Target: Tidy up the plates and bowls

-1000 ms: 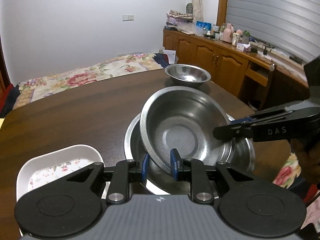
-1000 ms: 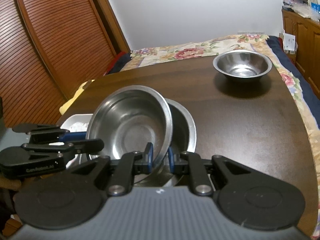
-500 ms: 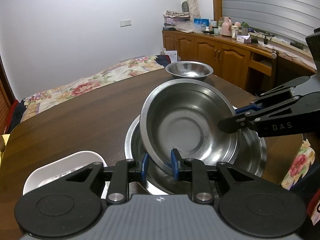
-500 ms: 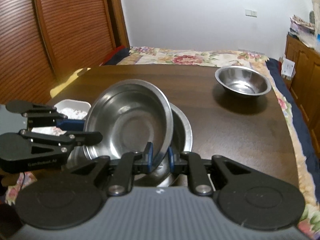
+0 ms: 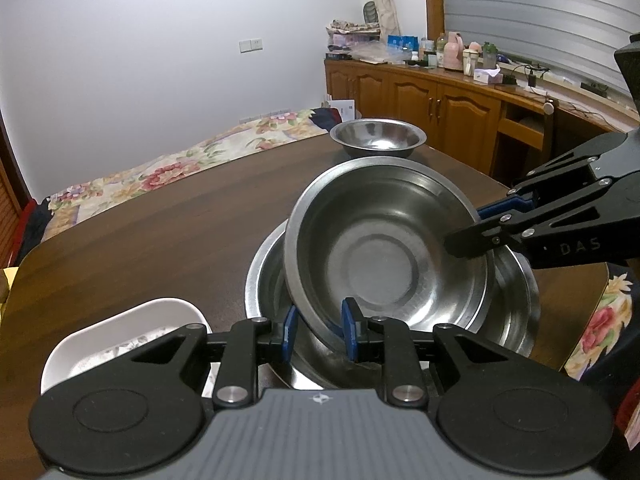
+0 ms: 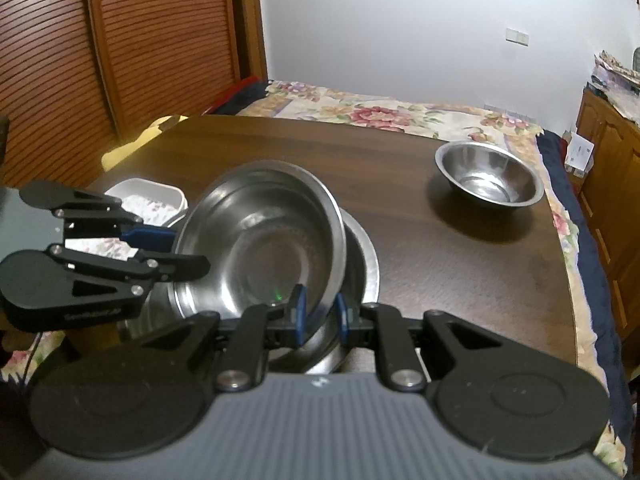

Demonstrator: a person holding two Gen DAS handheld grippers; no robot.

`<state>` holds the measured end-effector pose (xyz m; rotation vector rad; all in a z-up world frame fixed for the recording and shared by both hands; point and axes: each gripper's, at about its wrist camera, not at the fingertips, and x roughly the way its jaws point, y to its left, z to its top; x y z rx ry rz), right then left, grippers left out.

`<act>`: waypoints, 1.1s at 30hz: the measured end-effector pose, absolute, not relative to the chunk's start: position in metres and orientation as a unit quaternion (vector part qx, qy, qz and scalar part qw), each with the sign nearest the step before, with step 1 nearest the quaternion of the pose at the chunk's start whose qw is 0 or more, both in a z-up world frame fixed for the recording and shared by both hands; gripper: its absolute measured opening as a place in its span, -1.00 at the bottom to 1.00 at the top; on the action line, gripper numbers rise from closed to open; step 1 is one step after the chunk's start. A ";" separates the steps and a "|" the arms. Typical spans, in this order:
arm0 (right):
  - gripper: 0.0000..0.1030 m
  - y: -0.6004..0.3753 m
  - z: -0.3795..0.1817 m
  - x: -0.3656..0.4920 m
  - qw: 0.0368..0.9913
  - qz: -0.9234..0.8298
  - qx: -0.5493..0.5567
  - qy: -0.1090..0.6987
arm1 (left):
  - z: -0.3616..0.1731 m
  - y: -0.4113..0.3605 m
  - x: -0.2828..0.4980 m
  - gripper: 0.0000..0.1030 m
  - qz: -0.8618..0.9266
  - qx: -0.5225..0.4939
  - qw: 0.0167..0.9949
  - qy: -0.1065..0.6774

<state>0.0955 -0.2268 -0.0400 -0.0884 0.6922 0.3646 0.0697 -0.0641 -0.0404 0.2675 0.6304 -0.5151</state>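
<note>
A steel bowl (image 5: 384,256) hangs tilted over a larger steel bowl (image 5: 516,304) on the dark wooden table (image 5: 160,240). My left gripper (image 5: 318,330) is shut on its near rim. My right gripper (image 6: 318,312) is shut on the opposite rim of the same bowl (image 6: 260,240), above the larger bowl (image 6: 360,276). Each gripper shows in the other's view, the right (image 5: 480,228) and the left (image 6: 176,248). A smaller steel bowl (image 5: 378,138) stands apart at the table's far end; it also shows in the right wrist view (image 6: 490,178).
A white rectangular dish with a flower print (image 5: 116,344) sits left of the stacked bowls, also in the right wrist view (image 6: 148,200). A bed with a floral cover (image 6: 380,112) lies beyond the table. Wooden cabinets (image 5: 440,112) line the right wall.
Both grippers have lifted the held bowl higher above the larger bowl, still tilted. Nothing else on the table has moved.
</note>
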 end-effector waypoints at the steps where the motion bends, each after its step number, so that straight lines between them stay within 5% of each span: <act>1: -0.66 -0.227 -0.040 0.095 0.924 0.178 -0.044 0.337 | -0.041 -0.064 0.070 -0.51 -0.249 0.131 0.910 0.305; 33: -0.74 -0.267 -0.002 0.098 0.958 0.139 0.017 0.250 | 0.006 -0.078 0.099 -0.52 -0.255 0.104 0.922 0.274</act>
